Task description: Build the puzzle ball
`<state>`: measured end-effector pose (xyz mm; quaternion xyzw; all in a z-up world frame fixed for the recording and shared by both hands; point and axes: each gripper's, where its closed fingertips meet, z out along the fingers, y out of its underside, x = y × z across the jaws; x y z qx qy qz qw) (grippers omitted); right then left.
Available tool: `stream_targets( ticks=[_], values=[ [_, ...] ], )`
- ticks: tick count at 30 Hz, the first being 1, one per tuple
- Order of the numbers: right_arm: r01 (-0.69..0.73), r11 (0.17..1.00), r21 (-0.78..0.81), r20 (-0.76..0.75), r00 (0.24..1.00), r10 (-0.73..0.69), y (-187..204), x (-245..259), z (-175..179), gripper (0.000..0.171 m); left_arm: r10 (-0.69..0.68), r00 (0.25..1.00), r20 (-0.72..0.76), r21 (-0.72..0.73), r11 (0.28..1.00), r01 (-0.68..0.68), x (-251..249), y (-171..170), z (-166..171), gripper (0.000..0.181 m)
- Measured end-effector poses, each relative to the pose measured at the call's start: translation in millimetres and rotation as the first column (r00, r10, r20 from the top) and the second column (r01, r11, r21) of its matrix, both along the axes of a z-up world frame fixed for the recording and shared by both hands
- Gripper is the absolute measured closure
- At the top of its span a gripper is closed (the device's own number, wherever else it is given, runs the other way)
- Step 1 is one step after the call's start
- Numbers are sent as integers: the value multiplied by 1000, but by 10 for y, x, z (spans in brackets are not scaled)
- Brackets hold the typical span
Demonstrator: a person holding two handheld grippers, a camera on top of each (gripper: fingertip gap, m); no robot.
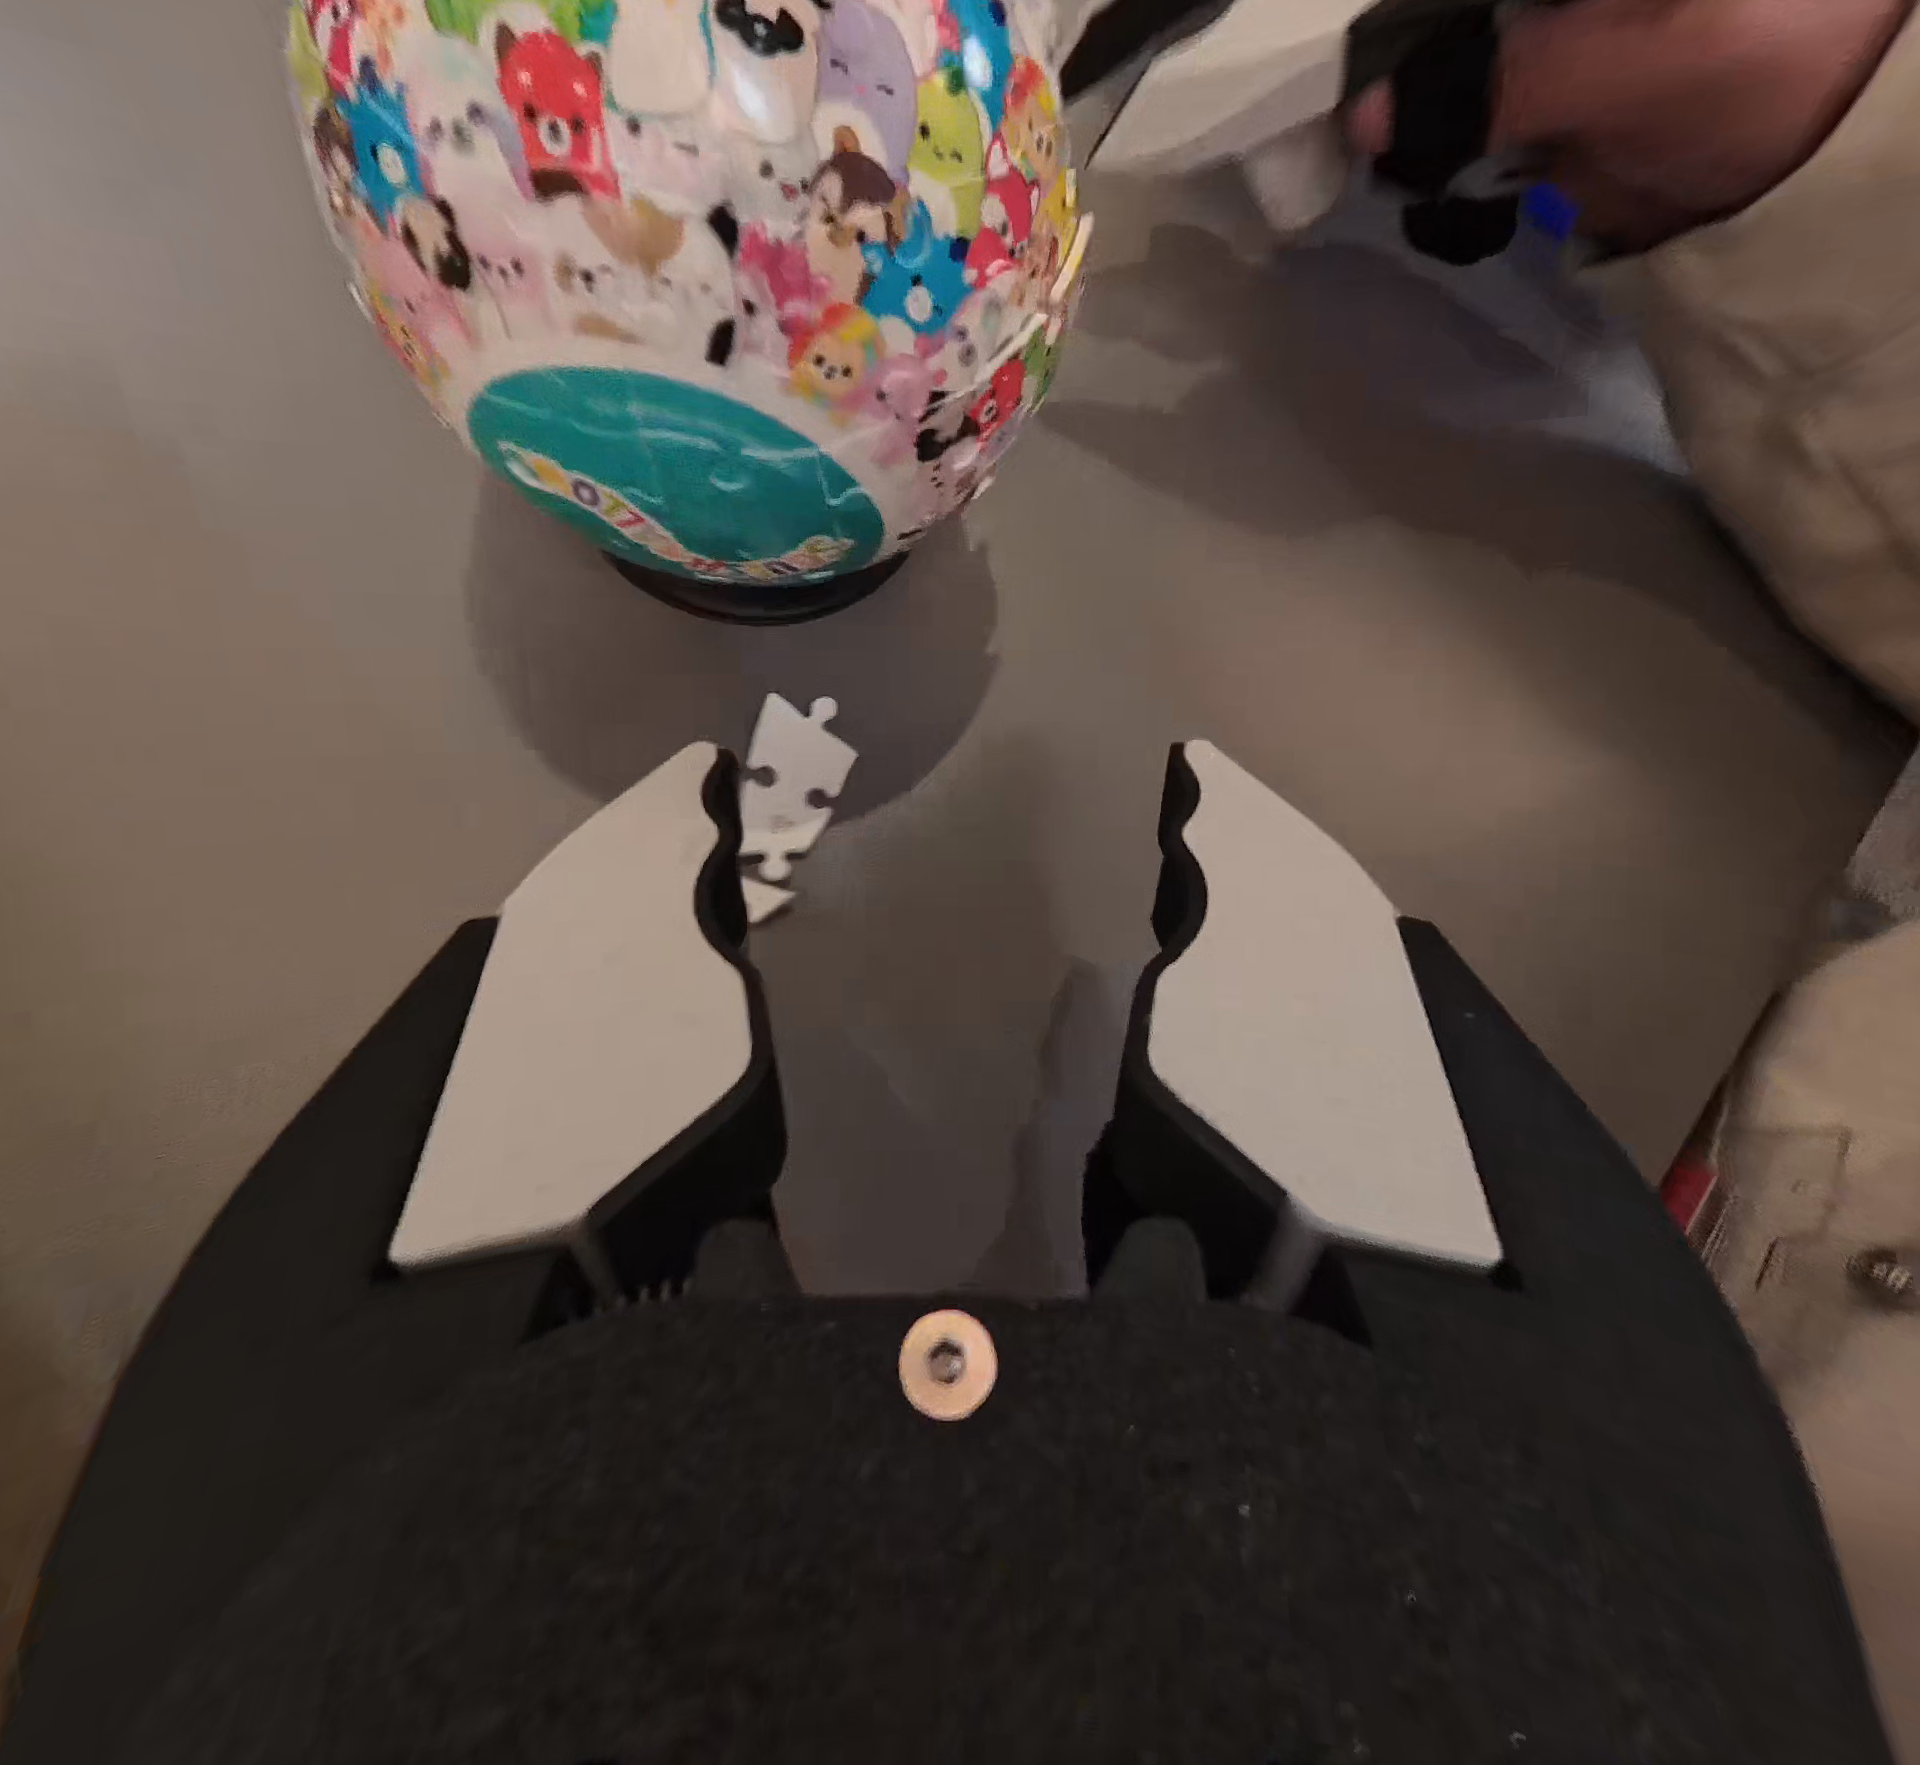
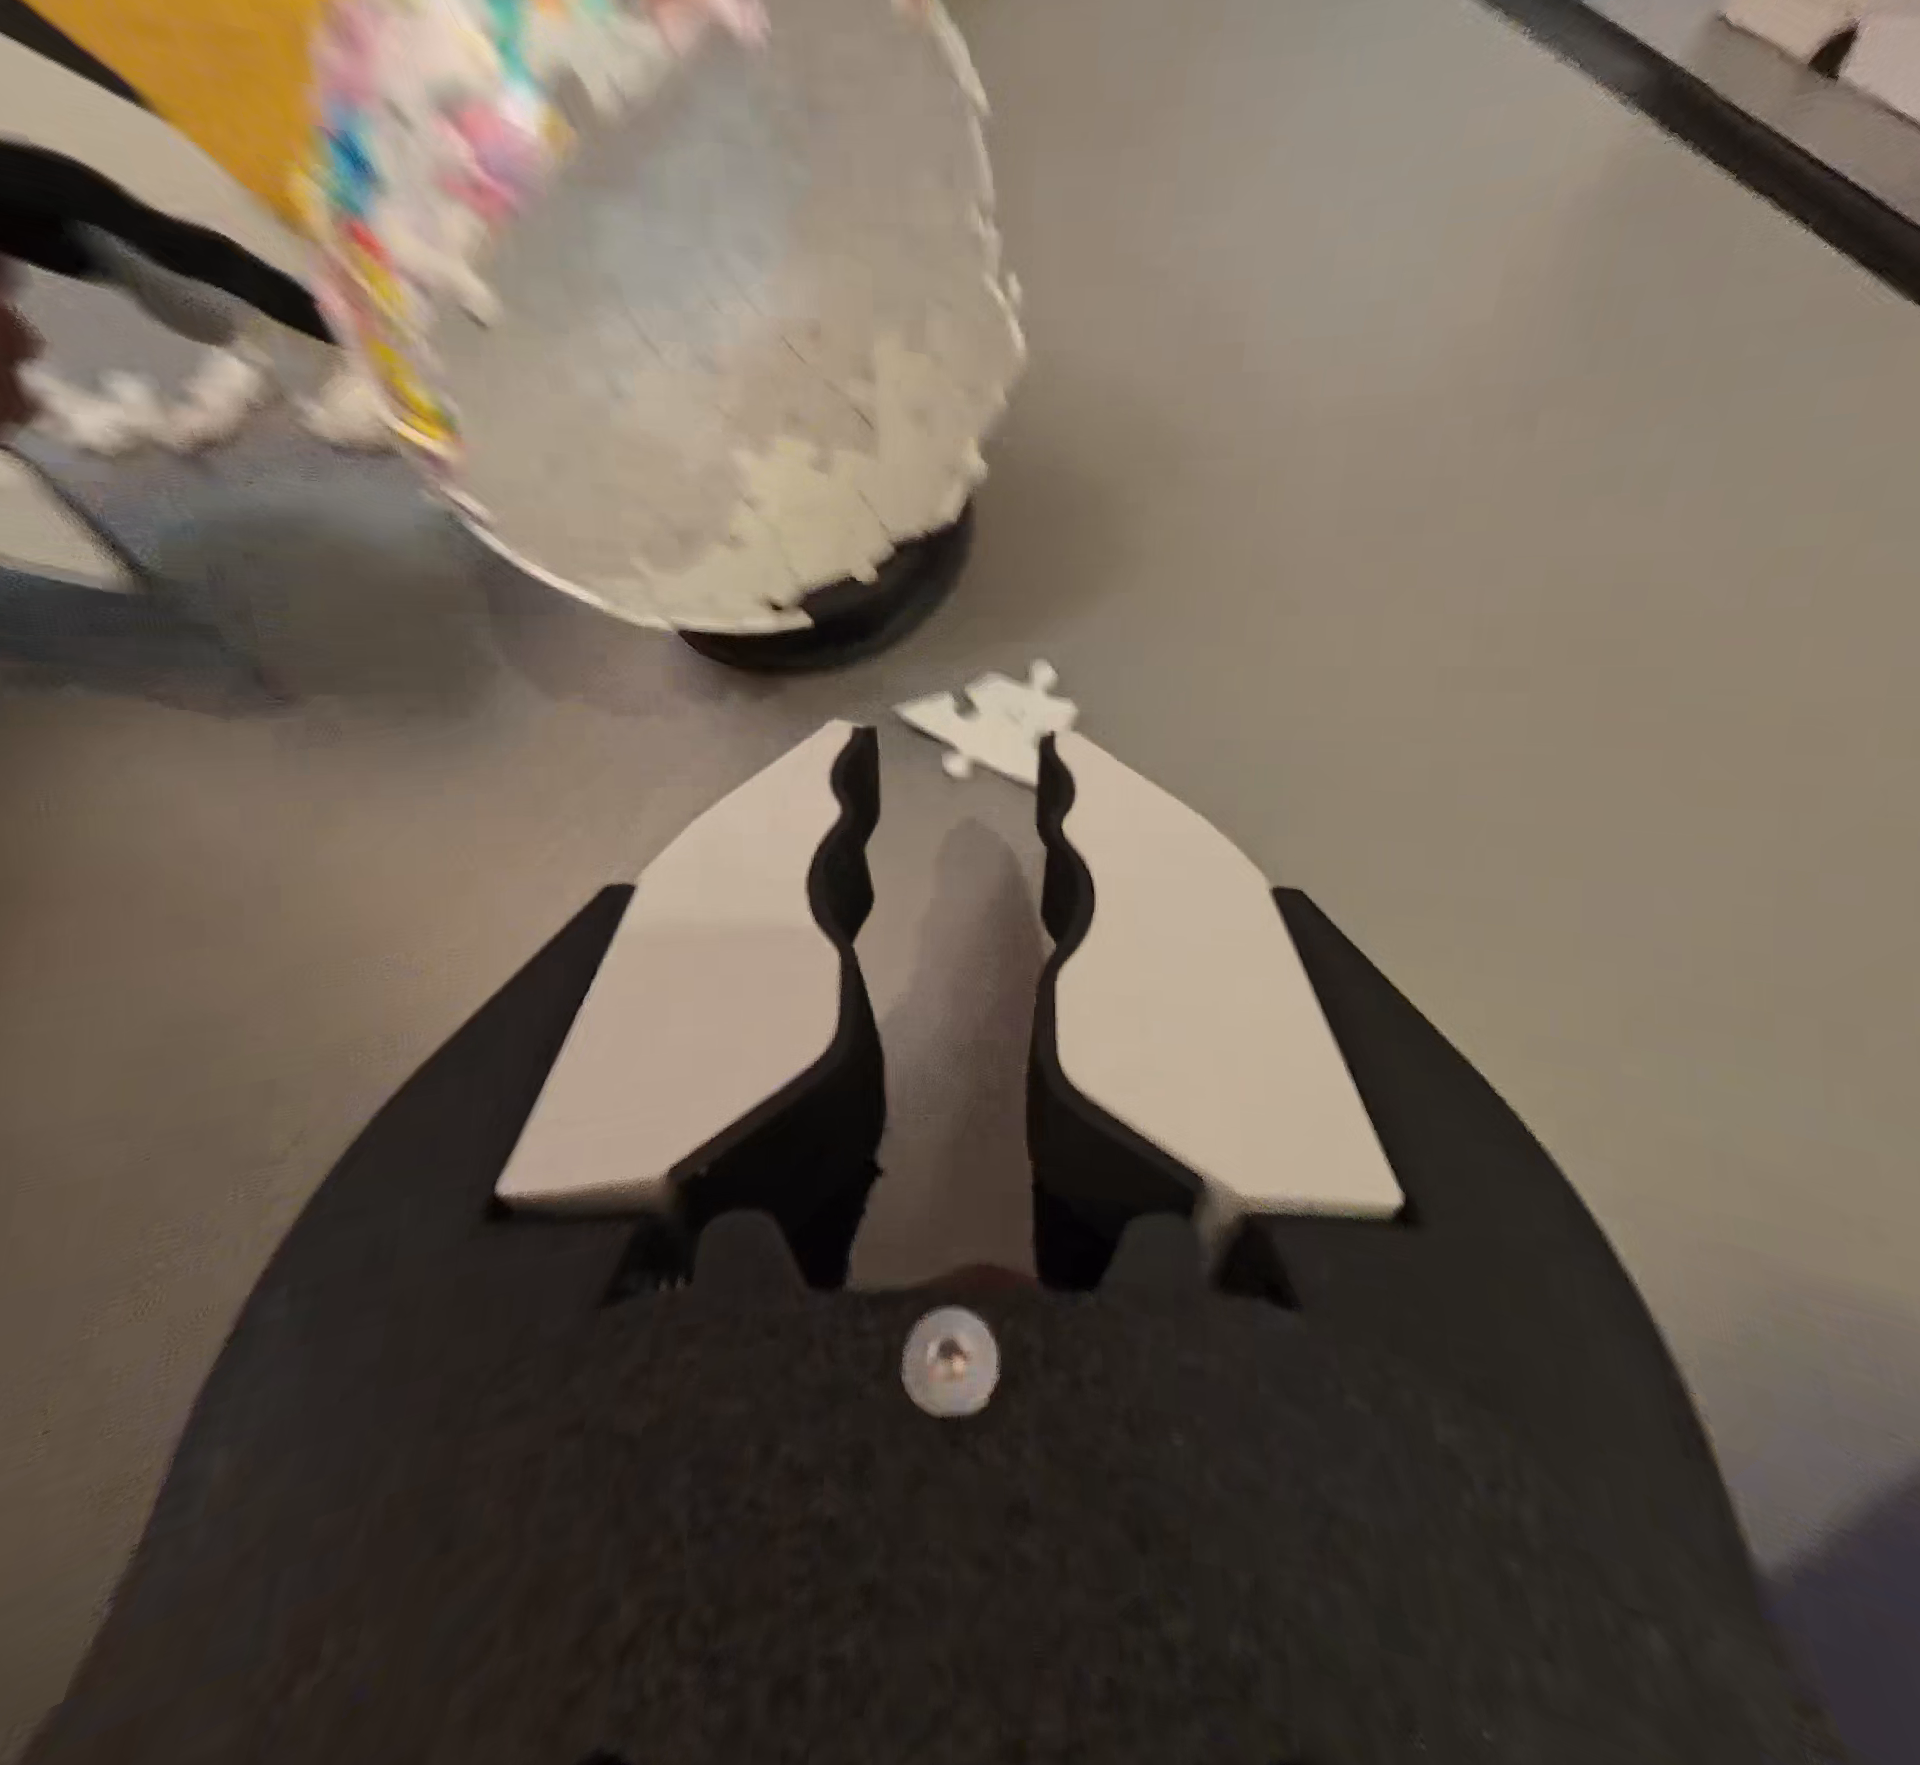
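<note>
Surface: grey table (image 1: 1299, 676), matte and mostly bare, with a dark strip along its far edge in the right wrist view.
Puzzle ball: one partly built puzzle ball (image 1: 675, 188) stands on the table on a black ring stand (image 1: 758, 588); its outside carries bright cartoon animals and a teal oval patch low down.
Inside of ball: from the right wrist view the ball (image 2: 727, 313) shows an open side with the pale, unprinted backs of its pieces, hollow, with ragged edges; the picture is blurred.
Loose pieces: one white puzzle piece (image 1: 795, 780) lies face-down on the table just in front of the stand, also seen in the right wrist view (image 2: 987, 713).
Left tool: left tool (image 1: 951, 759) is wide open and holds nothing; its left finger covers part of the loose piece.
Right tool: right tool (image 2: 956, 744) is parted by a narrow gap and holds nothing; the loose piece lies at its right fingertip.
Around: a yellow box (image 2: 187, 1) stands behind the ball; a hand (image 1: 1683, 74) grips the right tool's handle; beige cloth (image 1: 1818, 468) lies at the right.
</note>
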<state>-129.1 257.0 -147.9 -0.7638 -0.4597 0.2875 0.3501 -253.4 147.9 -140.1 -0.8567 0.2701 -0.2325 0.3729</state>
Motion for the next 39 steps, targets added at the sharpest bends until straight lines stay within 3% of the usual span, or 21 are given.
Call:
stream_targets(
  ticks=[2, 4, 8, 11, 20, 26, 31, 35, 39],
  values=[
    [16, 1000, 9, 139, 990, -17, 37, 79, -209, 146, 48, 994, 101, 46, 998, -53, 124, -61, 32, 110],
    [36, 999, 10, 187, 982, -37, 18, 65, -293, 149, 85, 983, 161, 105, 989, -103, 227, -119, 84, 111],
    [94, 996, -2, 89, 992, -93, -20, -112, -277, 160, 135, 979, 152, 251, 953, -171, 286, -190, 158, 116],
    [87, 995, -53, 147, 986, -79, -51, -132, -409, 160, 154, 979, 136, 325, 926, -191, 229, -178, 192, 118],
    [121, 992, 42, 222, 967, -127, 79, -160, -470, 166, 162, 969, 189, 317, 924, -216, 156, -110, 216, 118],
    [25, 989, 148, 270, 961, -64, 148, -136, -444, 167, 169, 969, 179, 322, 921, -220, 142, -101, 227, 120],
    [-223, 917, 331, 212, 964, 158, 11, -302, -175, 168, 195, 966, 170, 341, 908, -244, 56, -118, 277, 120],
    [-274, 929, 247, 280, 938, 203, -36, -368, -96, 167, 214, 962, 167, 340, 904, -260, 25, -134, 290, 120],
    [-194, 966, 173, 353, 928, 123, -1, -403, -82, 167, 234, 963, 132, 380, 885, -268, -19, -107, 364, 120]
  ],
)
